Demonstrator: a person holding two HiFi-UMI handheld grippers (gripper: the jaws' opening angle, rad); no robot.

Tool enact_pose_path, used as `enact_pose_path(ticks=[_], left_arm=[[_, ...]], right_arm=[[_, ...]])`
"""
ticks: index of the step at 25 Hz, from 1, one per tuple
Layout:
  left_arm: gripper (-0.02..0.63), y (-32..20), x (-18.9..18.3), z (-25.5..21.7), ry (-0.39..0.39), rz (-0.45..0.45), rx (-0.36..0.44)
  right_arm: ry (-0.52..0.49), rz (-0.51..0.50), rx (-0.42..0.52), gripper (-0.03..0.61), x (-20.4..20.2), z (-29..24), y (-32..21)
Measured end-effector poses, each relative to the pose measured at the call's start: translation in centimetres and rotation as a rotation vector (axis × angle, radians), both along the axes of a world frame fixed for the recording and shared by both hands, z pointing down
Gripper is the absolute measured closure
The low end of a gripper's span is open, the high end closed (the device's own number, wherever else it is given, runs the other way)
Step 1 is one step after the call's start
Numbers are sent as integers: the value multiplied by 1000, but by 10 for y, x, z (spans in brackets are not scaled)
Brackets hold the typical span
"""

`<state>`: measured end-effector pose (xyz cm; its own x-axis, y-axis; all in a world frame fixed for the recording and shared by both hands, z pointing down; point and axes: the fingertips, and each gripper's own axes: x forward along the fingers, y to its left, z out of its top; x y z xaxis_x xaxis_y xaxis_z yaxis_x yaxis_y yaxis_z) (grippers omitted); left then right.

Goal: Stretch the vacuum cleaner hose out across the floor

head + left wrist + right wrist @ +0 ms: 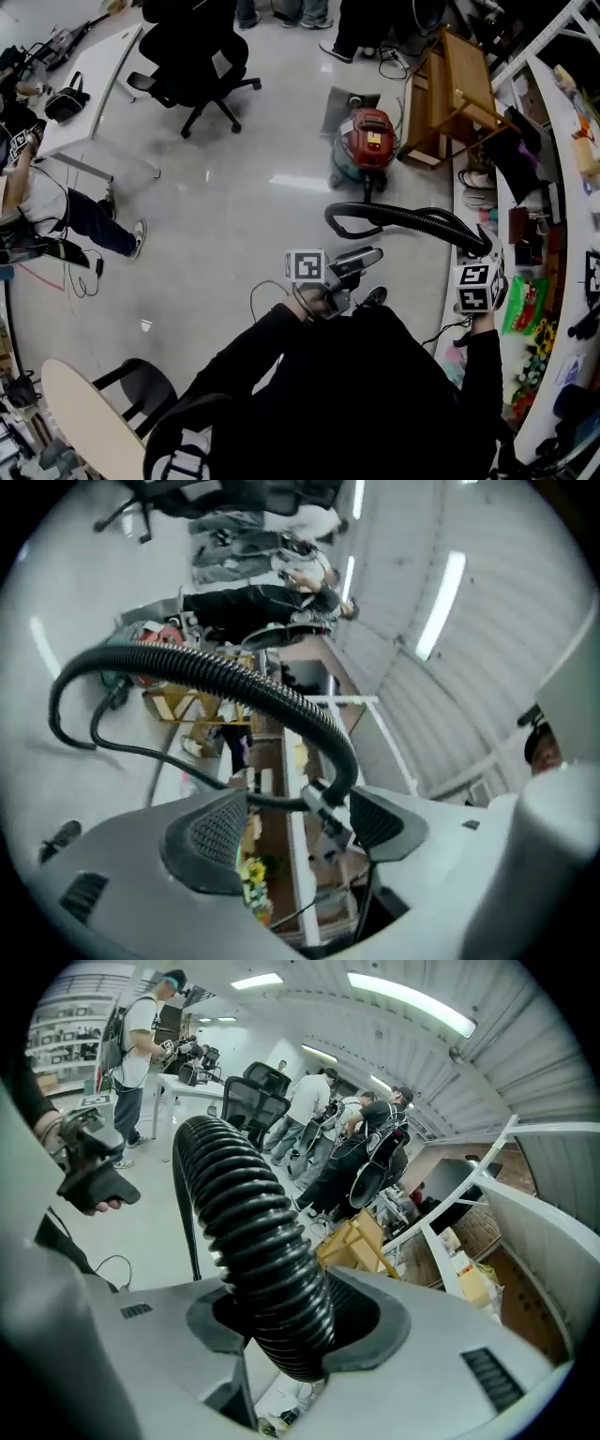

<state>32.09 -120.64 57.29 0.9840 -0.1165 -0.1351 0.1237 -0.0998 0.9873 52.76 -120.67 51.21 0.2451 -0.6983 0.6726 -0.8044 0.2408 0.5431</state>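
Observation:
A red canister vacuum cleaner (pixel 371 139) stands on the pale floor ahead of me. Its black ribbed hose (pixel 403 218) curls off the floor and arcs rightward to my right gripper (pixel 483 248), which is shut on it near its free end. In the right gripper view the hose (pixel 253 1232) fills the gap between the pads of the right gripper (pixel 291 1326). My left gripper (pixel 368 256) hangs to the left of the hose, below its arc, pointing right. In the left gripper view the left gripper (pixel 295 827) is open and empty, with the hose (pixel 234 679) curving beyond the tips.
A wooden stand (pixel 459 94) sits right of the vacuum. A long shelf bench (pixel 562 178) lines the right wall. A black office chair (pixel 197 56) and a white table (pixel 94 75) are at the far left. A seated person (pixel 56 206) is at the left, and a round table (pixel 84 417) is near left.

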Motion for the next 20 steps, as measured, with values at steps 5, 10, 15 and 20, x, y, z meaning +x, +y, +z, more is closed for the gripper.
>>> enact_pose_path(ticks=[5, 10, 15, 20], left_arm=[[219, -54, 48, -10, 184, -274, -160], [215, -70, 116, -24, 261, -367, -182], [273, -51, 163, -61, 284, -382, -99], [318, -53, 196, -140, 325, -343, 96]], right_arm=[[-39, -22, 9, 385, 16, 0, 19], [-79, -55, 30, 385, 66, -2, 60], [-224, -123, 11, 388, 101, 12, 112], [-382, -270, 12, 403, 101, 12, 135]])
